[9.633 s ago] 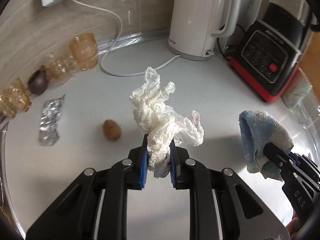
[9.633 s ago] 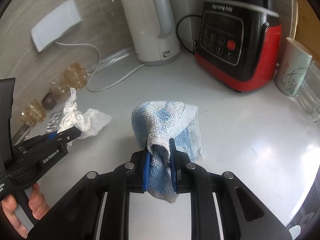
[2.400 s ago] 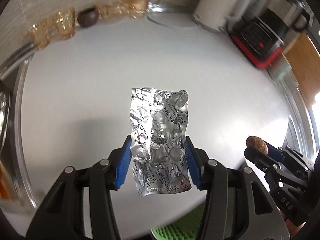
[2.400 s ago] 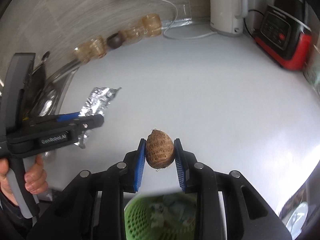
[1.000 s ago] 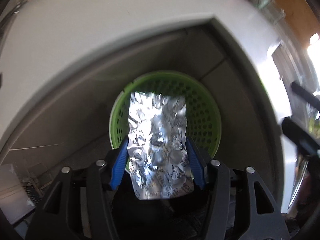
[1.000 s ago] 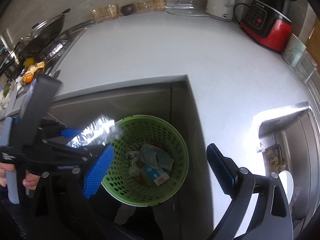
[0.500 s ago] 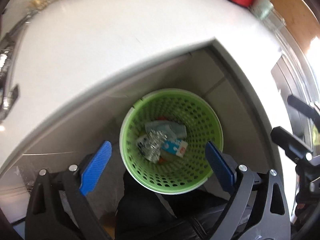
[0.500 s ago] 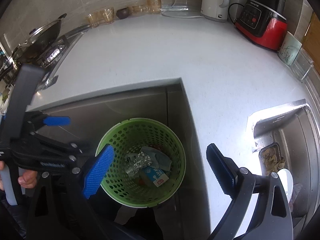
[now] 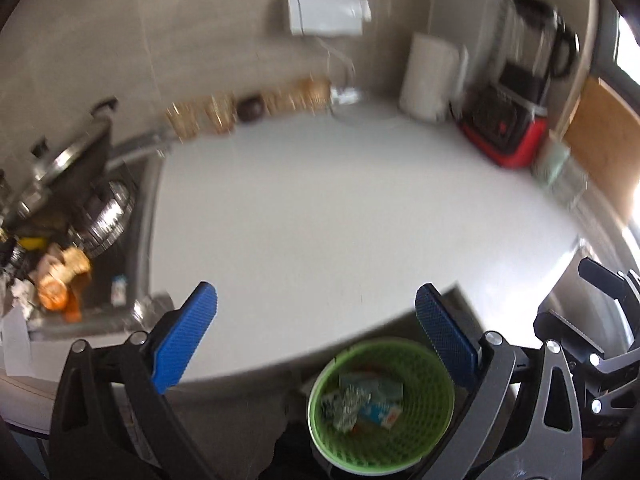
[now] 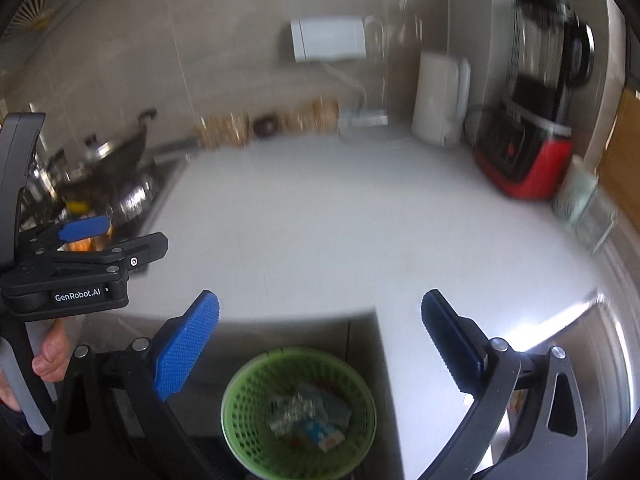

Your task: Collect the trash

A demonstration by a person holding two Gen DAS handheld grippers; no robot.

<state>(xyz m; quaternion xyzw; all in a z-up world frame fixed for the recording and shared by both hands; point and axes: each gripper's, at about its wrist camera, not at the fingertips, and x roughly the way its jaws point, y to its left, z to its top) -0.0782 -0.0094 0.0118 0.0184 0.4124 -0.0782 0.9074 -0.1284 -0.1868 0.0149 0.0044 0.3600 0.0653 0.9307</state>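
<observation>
Trash lies in the green basket in the left wrist view, below the counter and under the empty left gripper, whose jaws have just been opening wide. Right wrist view: right gripper, jaws likewise just spread and empty, above the basket; foil and carton sit inside.
</observation>
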